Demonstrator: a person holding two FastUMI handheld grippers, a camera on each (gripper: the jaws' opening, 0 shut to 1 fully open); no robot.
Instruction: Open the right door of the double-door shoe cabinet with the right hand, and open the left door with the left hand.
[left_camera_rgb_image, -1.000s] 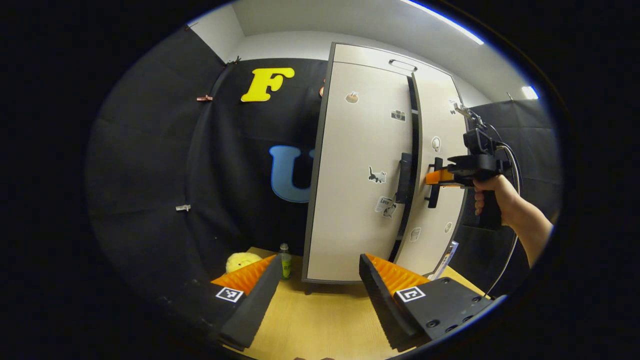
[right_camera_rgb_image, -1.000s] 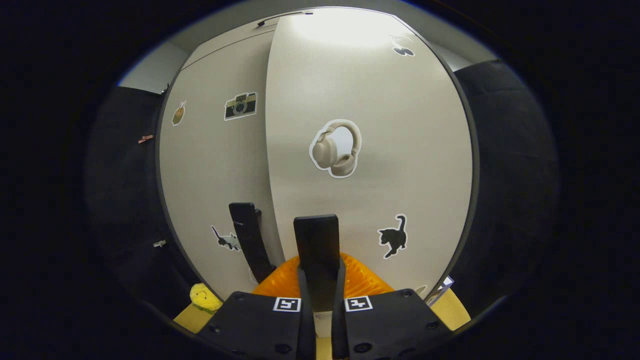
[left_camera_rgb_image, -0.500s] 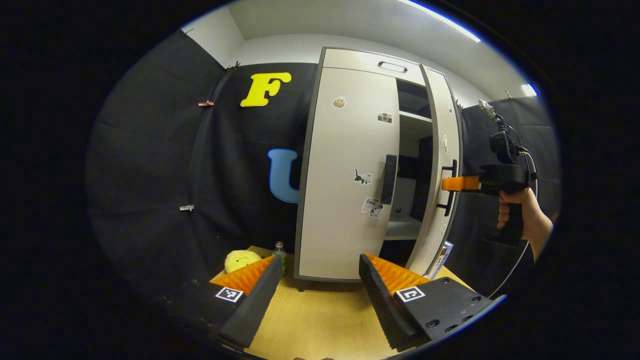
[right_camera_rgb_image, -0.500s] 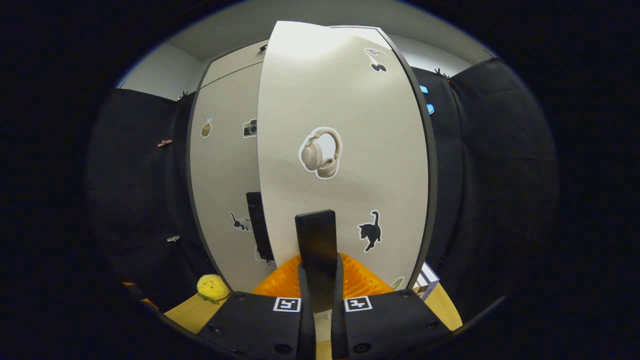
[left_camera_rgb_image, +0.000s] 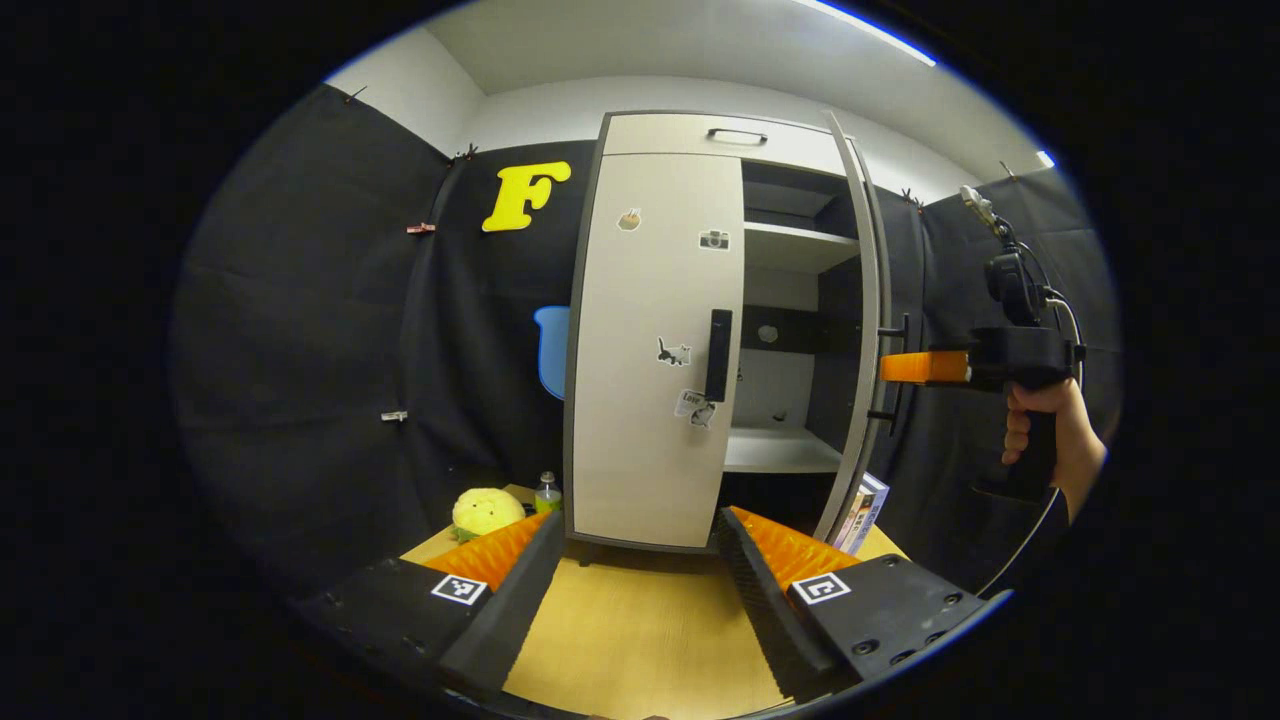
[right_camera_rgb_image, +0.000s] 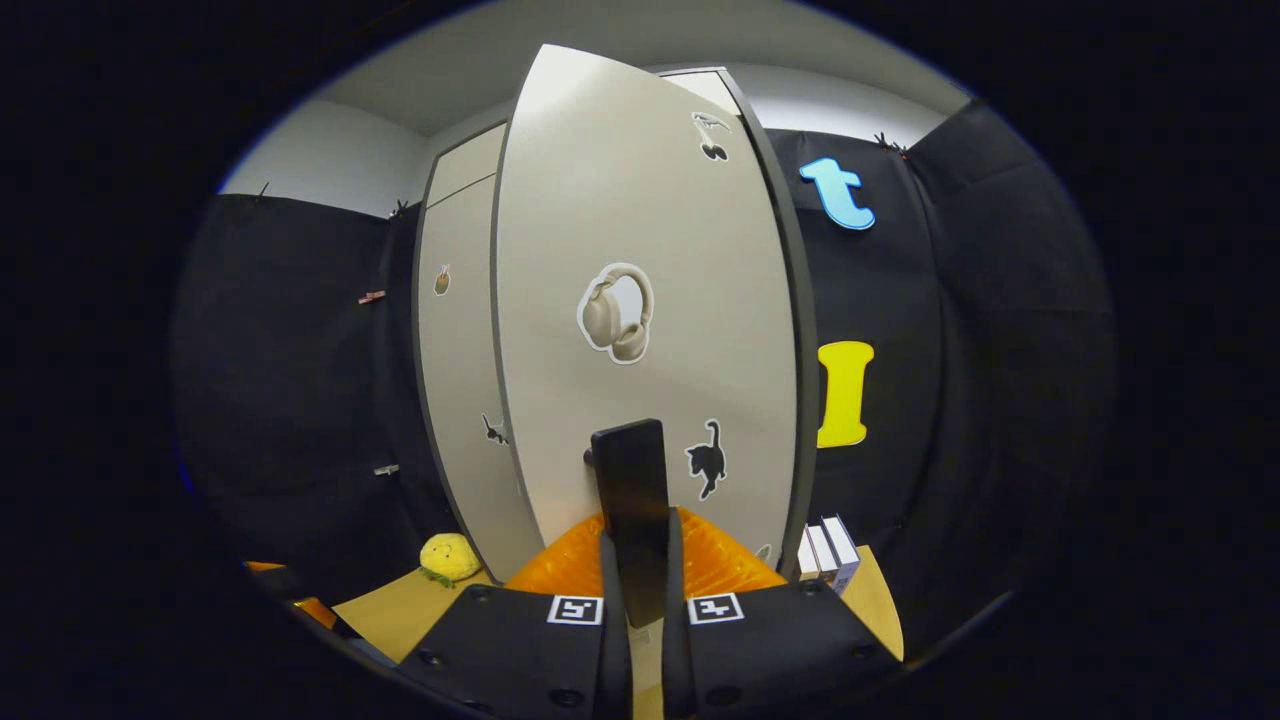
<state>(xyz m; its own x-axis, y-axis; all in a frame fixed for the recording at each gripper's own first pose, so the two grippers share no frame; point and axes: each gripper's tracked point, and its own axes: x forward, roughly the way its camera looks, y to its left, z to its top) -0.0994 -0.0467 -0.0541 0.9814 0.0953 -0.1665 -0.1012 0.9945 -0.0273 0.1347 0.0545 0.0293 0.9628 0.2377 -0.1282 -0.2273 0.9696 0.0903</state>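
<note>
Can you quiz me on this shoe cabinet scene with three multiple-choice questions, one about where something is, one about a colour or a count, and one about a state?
1. Where is the yellow plush toy?
A. On the table, left of the cabinet
B. On a cabinet shelf
C. On top of the cabinet

2. What colour is the handle on the left door?
A. White
B. Black
C. Yellow

3. What state are the doors in?
A. Both shut
B. Both open
C. Right door swung open, left shut

Answers:
1. A: the left gripper view shows it on the wooden table beside a small bottle.
2. B: the left handle is a dark vertical bar.
3. C: shelves show behind the open right door, whose handle the right gripper clamps.
</note>
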